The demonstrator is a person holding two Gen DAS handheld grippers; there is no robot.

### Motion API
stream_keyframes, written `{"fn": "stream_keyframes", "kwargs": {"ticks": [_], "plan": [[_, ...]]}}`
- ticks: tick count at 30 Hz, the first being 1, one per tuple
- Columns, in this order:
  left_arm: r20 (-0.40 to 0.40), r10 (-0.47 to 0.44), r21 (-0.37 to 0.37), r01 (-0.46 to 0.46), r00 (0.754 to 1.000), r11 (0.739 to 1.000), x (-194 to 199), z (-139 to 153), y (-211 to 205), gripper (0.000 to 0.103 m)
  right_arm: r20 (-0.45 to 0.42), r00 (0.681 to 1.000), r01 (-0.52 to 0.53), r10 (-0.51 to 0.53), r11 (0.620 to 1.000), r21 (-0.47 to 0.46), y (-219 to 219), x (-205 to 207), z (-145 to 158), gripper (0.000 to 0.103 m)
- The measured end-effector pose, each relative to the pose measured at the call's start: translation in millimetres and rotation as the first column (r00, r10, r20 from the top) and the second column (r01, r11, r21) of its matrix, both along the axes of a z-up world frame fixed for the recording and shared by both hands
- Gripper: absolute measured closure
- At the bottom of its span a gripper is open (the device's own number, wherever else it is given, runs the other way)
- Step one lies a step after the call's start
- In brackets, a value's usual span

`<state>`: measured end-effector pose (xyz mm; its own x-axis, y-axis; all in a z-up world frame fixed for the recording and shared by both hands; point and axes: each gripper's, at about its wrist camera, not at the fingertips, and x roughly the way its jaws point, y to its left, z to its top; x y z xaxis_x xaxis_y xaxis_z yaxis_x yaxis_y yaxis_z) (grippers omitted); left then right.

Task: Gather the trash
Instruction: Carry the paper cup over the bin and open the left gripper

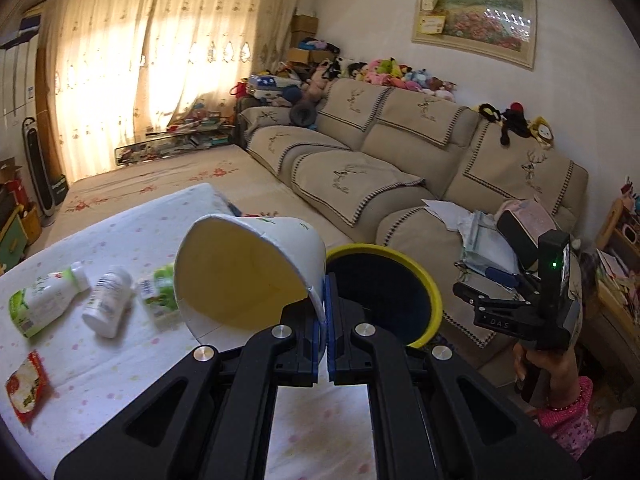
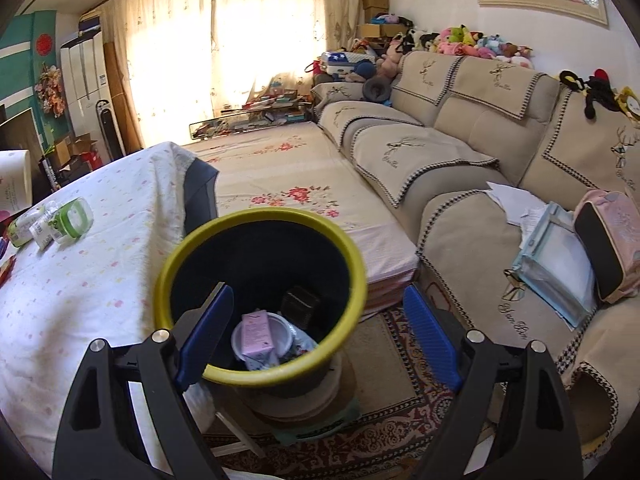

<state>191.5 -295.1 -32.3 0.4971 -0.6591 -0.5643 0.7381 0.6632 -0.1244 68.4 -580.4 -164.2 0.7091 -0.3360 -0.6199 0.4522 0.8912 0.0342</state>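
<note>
My left gripper (image 1: 325, 312) is shut on the rim of a white paper bowl (image 1: 244, 272), held tilted above the table, just left of the yellow-rimmed black trash bin (image 1: 434, 292). My right gripper (image 2: 320, 320) is open and empty above the bin (image 2: 264, 376), which holds a pink carton (image 2: 258, 338), a white cup and a dark item. On the table lie a green-labelled bottle (image 1: 44, 304), a white bottle (image 1: 108, 304), a green-and-white carton (image 1: 158, 294) and a red snack packet (image 1: 26, 388). The bottles also show in the right wrist view (image 2: 48, 224). The right gripper's body shows in the left wrist view (image 1: 532, 300).
The table has a white dotted cloth (image 2: 80, 288). A beige sofa (image 2: 480, 152) with papers and a pink bag (image 2: 612, 240) stands to the right. A flowered mat (image 2: 288, 168) lies beyond the bin, and a patterned rug (image 2: 392, 420) under it.
</note>
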Motion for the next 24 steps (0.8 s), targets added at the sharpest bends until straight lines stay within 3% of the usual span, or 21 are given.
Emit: {"fn": "stream_keyframes", "kwargs": {"ticks": [10, 17, 19, 21, 24], "plan": [[-0.110, -0.157, 0.072, 0.165, 0.982, 0.984, 1.5, -44.4, -142.6, 0.100, 0.006, 0.996, 0.088, -0.088, 0.995, 0.040, -43.0, -30.4, -12.5, 0.021], [-0.171, -0.174, 0.120, 0.196, 0.970, 0.973, 17.1, -77.2, -197.6, 0.099, -0.004, 0.994, 0.111, -0.111, 0.991, 0.072, -60.5, -35.7, -23.1, 0.021], [-0.181, -0.164, 0.132, 0.189, 0.970, 0.973, 20.7, -84.1, -205.8, 0.087, -0.009, 0.994, 0.112, -0.112, 0.991, 0.078, -63.3, -36.2, -25.4, 0.021], [-0.186, -0.154, 0.138, 0.181, 0.971, 0.974, 25.4, -88.1, -209.4, 0.067, -0.010, 0.994, 0.111, -0.110, 0.991, 0.080, -63.6, -35.4, -25.6, 0.021], [-0.177, -0.141, 0.138, 0.166, 0.974, 0.976, 29.1, -89.4, -209.8, 0.063, -0.009, 0.994, 0.106, -0.106, 0.991, 0.082, -61.2, -33.9, -26.0, 0.021]]}}
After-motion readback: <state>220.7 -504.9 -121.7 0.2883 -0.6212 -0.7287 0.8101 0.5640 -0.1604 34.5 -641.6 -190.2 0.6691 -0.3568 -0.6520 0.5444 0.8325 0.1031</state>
